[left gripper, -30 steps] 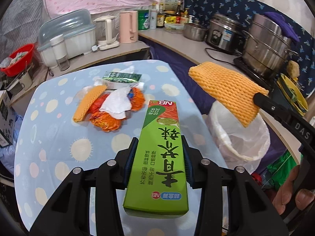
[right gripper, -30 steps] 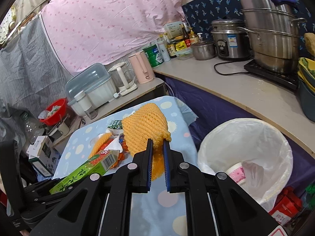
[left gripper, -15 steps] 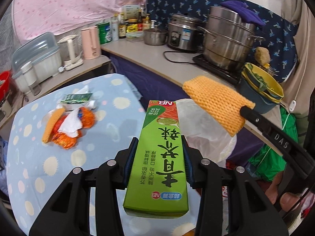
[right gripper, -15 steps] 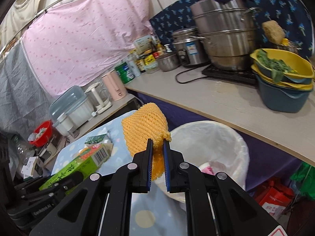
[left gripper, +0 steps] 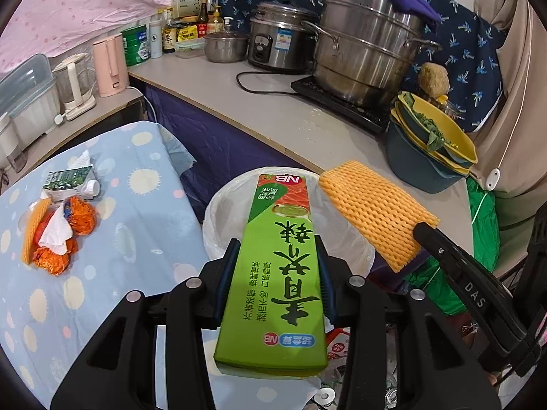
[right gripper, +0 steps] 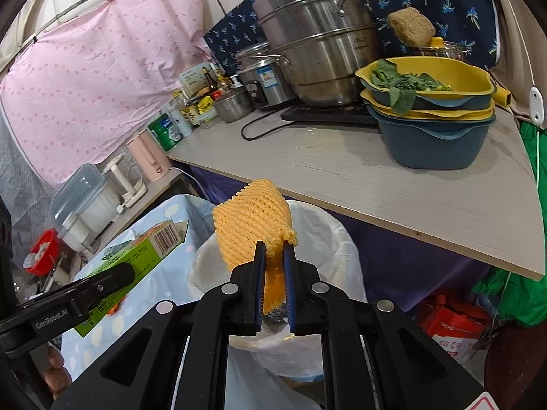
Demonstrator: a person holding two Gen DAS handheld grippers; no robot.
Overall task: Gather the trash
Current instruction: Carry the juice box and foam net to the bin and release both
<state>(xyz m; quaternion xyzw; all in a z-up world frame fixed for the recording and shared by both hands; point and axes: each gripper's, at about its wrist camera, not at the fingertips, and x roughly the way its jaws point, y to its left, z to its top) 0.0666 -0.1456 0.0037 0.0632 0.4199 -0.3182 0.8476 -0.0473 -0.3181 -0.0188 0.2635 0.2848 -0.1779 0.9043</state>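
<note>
Both tools now over the bin (left gripper: pixel 218 212): left tool (left gripper: pixel 273 266) clamping green box (left gripper: pixel 277 273), right tool (right gripper: pixel 273 266) pinching foam net (right gripper: pixel 253 225).

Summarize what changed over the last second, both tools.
Both tools swung right, off the table and over the lined bin. Left tool now holds the green box above the bin; right tool holds the yellow foam net there too. Grips unchanged; trash pile stays put.
</note>
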